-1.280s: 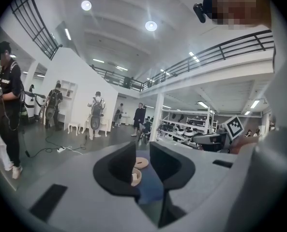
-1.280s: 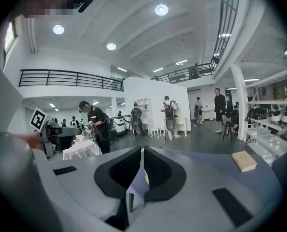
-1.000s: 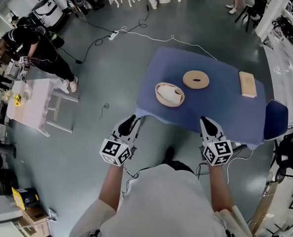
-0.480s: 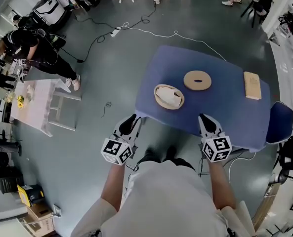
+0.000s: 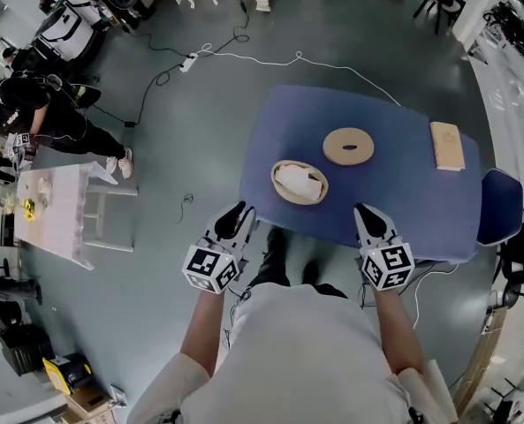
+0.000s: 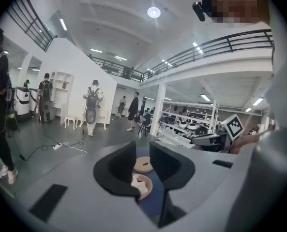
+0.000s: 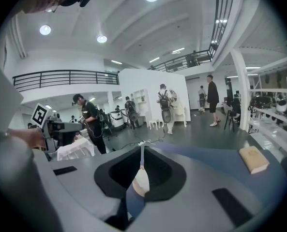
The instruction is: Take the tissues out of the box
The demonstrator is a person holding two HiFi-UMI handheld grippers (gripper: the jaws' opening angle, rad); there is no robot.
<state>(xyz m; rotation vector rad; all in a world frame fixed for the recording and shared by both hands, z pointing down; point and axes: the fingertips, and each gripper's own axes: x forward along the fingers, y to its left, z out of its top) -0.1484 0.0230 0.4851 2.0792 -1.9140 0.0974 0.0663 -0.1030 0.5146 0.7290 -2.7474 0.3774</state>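
On the blue table (image 5: pixel 403 201), a little in from its near edge, sits the round box (image 5: pixel 275 180) with the tissues (image 5: pixel 299 180) inside, apart from both grippers. Just beyond it lies a wooden ring (image 5: pixel 332 146). A block (image 5: pixel 446 145) lies well apart toward the far right, and a blue chair (image 5: pixel 500 206) stands at the table's right end. Nothing stands between the grippers and the box.

The left gripper (image 5: pixel 237 217) hovers just off the near left corner, jaws parted and empty. The right gripper (image 5: pixel 368 216) hangs over the near edge, jaws drawn together at the tips on nothing.

The left gripper view frames the box (image 6: pixel 142 185) and ring (image 6: pixel 144 165) in its gap. The right gripper view gives only a sliver of the box (image 7: pixel 141 181) but shows the block (image 7: pixel 253 159) plainly.

A white cable (image 5: pixel 270 60) trails on the grey floor (image 5: pixel 173 148), and a person in black (image 5: pixel 32 113) stands by a white stand (image 5: pixel 67 203). The gripper views show a hall with a railed balcony (image 7: pixel 61 79).
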